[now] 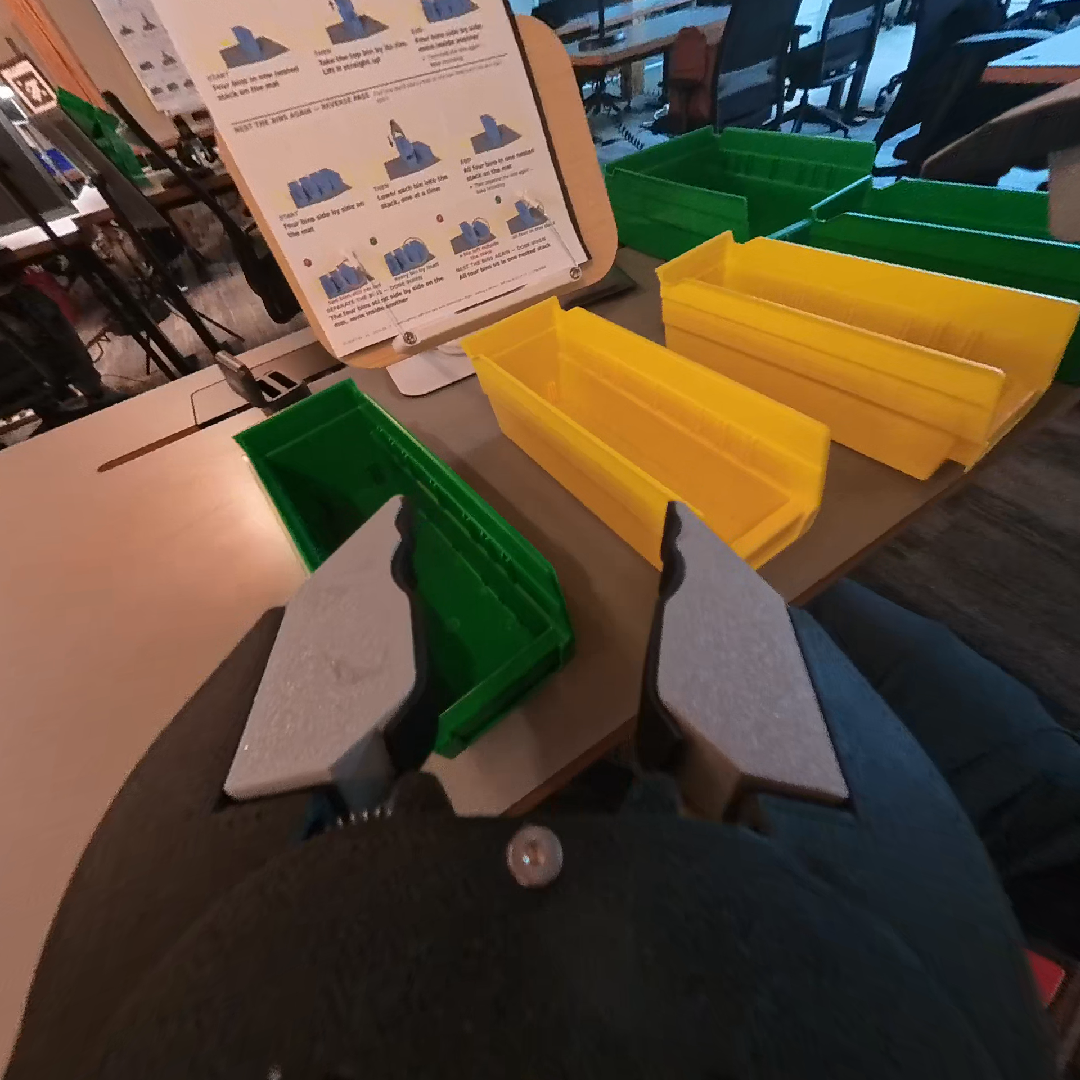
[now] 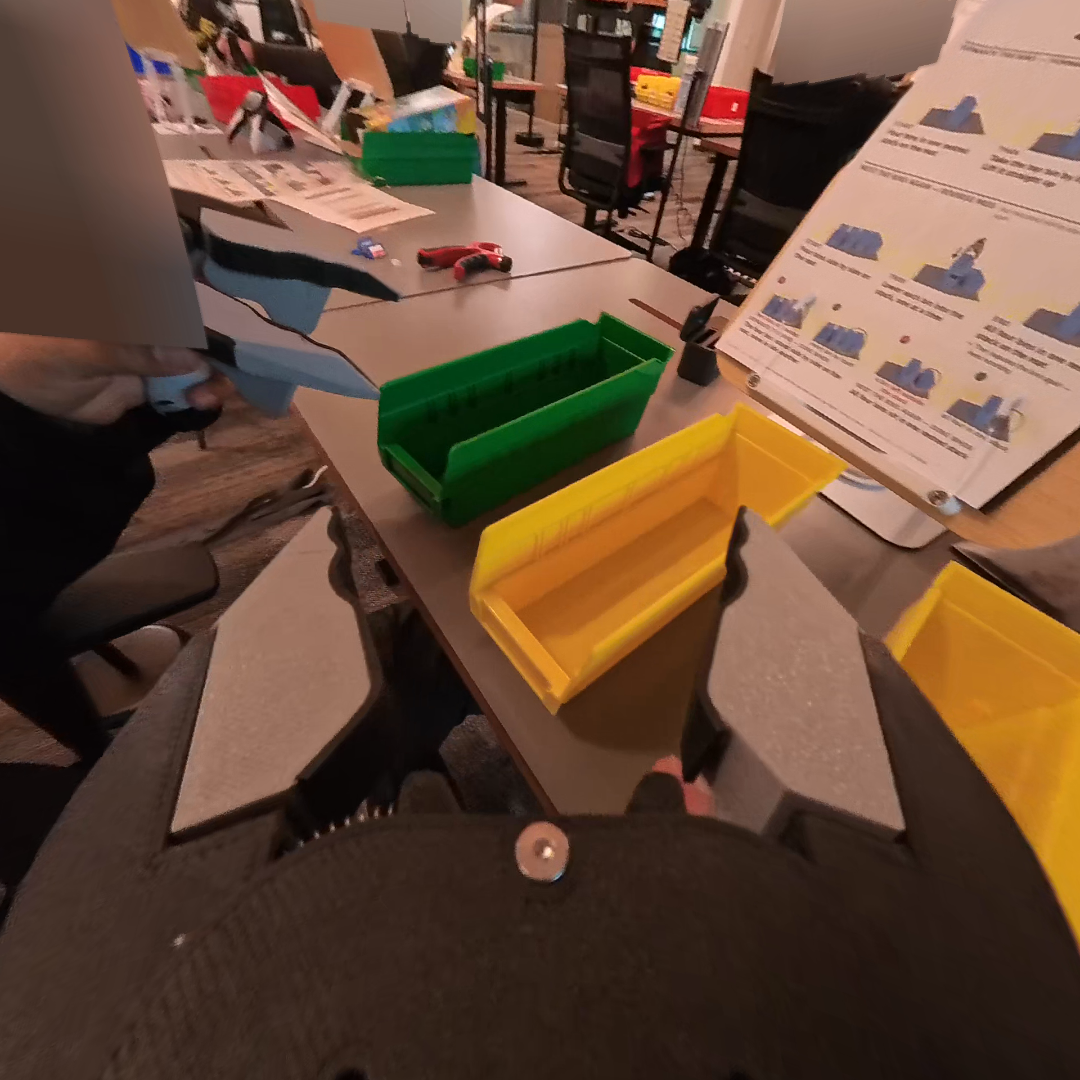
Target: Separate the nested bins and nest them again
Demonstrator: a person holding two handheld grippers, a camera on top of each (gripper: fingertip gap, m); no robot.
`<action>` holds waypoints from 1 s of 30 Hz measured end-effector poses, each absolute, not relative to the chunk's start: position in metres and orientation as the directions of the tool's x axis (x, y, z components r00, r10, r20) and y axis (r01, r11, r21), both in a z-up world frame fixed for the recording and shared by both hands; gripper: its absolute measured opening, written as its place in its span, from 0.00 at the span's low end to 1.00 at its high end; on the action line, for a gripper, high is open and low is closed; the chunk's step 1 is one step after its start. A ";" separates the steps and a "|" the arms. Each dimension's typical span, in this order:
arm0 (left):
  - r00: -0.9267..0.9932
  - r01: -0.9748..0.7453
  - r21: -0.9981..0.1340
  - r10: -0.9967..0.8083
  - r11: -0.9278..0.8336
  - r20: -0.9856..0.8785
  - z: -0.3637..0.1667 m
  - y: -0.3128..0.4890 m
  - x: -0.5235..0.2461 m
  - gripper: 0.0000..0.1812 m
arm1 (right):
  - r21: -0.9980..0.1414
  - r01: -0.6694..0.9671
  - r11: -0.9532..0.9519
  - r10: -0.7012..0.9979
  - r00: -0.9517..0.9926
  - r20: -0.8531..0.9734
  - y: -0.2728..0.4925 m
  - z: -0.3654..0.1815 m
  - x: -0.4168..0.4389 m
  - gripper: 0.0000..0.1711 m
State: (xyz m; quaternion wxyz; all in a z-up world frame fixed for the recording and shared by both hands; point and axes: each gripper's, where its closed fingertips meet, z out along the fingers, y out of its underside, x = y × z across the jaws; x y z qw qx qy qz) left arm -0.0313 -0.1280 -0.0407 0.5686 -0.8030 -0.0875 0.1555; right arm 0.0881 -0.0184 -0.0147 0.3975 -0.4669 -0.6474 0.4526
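Observation:
A green bin (image 1: 350,467) stands on the brown table (image 1: 590,526), with a yellow bin (image 1: 643,444) to its right. Farther right is another yellow bin (image 1: 847,350) with a doubled rim, as if nested. My left gripper (image 1: 536,509) is open and empty above the green bin's near end. In the right wrist view it (image 2: 386,345) hangs just left of the green bin (image 2: 514,421), apart from it. My right gripper (image 2: 537,514) is open and empty over the table's front edge, at the near end of the middle yellow bin (image 2: 631,561). The other yellow bin (image 2: 993,701) is at the right.
An instruction sheet on a stand (image 1: 409,175) is behind the bins, with a small black holder (image 2: 698,362) beside it. More green bins (image 1: 730,181) sit at the back right. A red-and-black tool (image 2: 464,260) and a green bin (image 2: 418,155) lie on far tables.

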 end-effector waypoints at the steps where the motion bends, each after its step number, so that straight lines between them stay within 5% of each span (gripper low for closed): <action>1: 0.934 -0.033 -0.942 0.324 -0.335 -0.148 -0.040 -0.131 -0.032 0.46 | -0.959 0.241 0.151 0.963 -0.256 0.087 -0.021 -0.014 0.088 0.73; 30: 0.969 -0.008 -0.929 0.228 -0.369 -0.099 -0.054 -0.111 -0.011 0.42 | -0.965 0.263 0.007 0.999 -0.034 -0.002 0.025 -0.007 0.097 0.57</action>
